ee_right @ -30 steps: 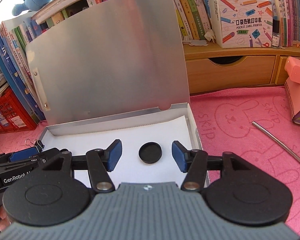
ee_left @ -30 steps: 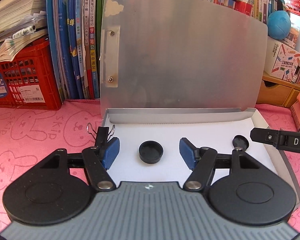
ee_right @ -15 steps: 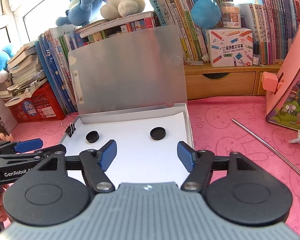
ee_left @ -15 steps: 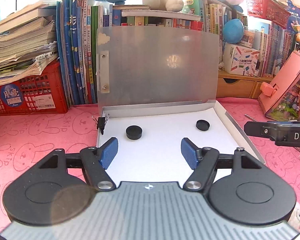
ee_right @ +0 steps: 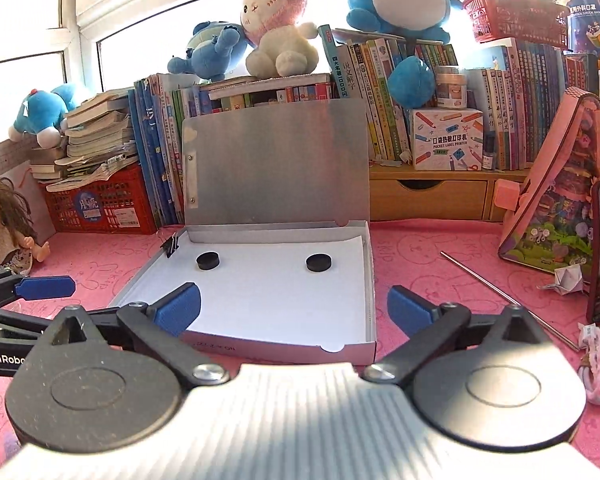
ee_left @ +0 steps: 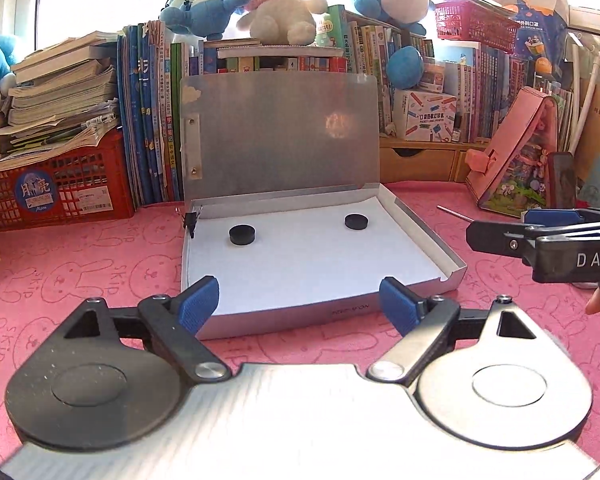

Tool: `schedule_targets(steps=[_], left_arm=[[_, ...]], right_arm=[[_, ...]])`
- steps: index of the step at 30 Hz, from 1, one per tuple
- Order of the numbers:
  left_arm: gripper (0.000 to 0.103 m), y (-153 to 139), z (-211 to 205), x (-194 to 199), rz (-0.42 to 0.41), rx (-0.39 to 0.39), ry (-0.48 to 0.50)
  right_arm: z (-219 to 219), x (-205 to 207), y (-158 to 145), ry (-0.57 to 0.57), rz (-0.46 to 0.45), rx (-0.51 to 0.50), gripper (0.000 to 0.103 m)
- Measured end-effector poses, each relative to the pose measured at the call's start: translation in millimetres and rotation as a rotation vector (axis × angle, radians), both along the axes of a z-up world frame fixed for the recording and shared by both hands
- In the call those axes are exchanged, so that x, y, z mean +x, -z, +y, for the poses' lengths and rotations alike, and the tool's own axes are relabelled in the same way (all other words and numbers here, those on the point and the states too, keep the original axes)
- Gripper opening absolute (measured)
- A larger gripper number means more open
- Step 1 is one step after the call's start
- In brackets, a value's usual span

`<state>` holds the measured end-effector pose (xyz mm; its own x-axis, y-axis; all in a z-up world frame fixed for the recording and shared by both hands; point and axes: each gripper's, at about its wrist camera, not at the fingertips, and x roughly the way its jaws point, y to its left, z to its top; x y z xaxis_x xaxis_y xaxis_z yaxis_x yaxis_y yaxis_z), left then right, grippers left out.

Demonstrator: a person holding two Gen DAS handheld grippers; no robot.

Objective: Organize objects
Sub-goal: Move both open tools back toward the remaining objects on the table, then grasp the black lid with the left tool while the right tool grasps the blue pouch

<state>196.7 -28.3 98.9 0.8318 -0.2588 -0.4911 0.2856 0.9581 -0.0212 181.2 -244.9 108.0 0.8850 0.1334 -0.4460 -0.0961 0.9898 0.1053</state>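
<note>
Both grippers, left (ee_left: 298, 300) and right (ee_right: 294, 307), were spreading wider with nothing between them. Two black discs (ee_left: 242, 235) (ee_left: 356, 222) lay ahead inside the open box (ee_left: 424, 236), one roughly ahead of each gripper.

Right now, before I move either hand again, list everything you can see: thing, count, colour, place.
box: 1, silver, open on the pink cloth, lid upright against the books
paper: white, lining the box floor
discs: 2, black, on the paper toward the back, apart; the other to the right
binder clip: 1, black, on the box's back left corner
metal rod: 1, silver, on the cloth right of the box
crate: 1, red, far left, papers piled on it
plush toys: several, blue and pink-white, atop the books
doll: 1, far left
left gripper: blue fingers opening, nothing between them
right gripper: blue fingers opening, nothing between them
</note>
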Motion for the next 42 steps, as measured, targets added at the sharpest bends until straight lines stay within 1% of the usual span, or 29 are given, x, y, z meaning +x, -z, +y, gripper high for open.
schedule_targets(steps=[3, 7, 13, 18, 24, 26, 30, 34, 38, 40, 42], left_arm=[[0.09, 3.3, 3.2, -21.0, -0.028, -0.008, -0.004], [0.091, 9.1, 7.7, -45.0, -0.04, -0.025, -0.009], [0.091, 19.9, 15.4, -73.7, -0.046, -0.056, -0.035], [0.091, 31.1, 20.2, -95.5, -0.048, -0.056, -0.039], [0.091, 44.9, 23.3, -120.4, -0.041, -0.065, -0.03], [0.091, 49.1, 22.1, -127.5, -0.04, -0.063, -0.018], [0.091, 56.0, 17.1, -139.7, -0.048, -0.035, 0.004], [0.092, 58.9, 16.0, -149.9, -0.076, -0.017, 0.001], [0.092, 60.8, 21.1, -154.5, -0.075, -0.025, -0.02], [0.092, 59.9, 21.8, -158.8, -0.09, -0.024, -0.024], [0.091, 57.7, 19.3, -165.1, -0.121, -0.021, -0.011]], right_arm=[[2.7, -17.1, 3.8, -0.016, -0.013, -0.004, 0.103], [3.6, -38.2, 10.7, -0.03, -0.02, 0.011, 0.103], [4.3, -65.2, 23.8, -0.033, -0.02, 0.011, 0.103], [1.9, -84.6, 36.8, -0.03, -0.002, 0.028, 0.103], [5.0, -105.5, 47.6, -0.027, -0.008, 0.012, 0.103], [5.0, -111.3, 50.9, -0.026, -0.003, 0.023, 0.103], [5.0, -118.4, 57.9, -0.057, 0.037, 0.052, 0.103], [9.4, -124.6, 64.2, -0.059, 0.046, 0.032, 0.103], [14.9, -129.6, 66.9, -0.062, 0.039, 0.008, 0.1], [17.7, -132.0, 66.9, -0.061, 0.03, -0.004, 0.098], [20.3, -133.8, 66.4, -0.056, 0.016, -0.018, 0.092]])
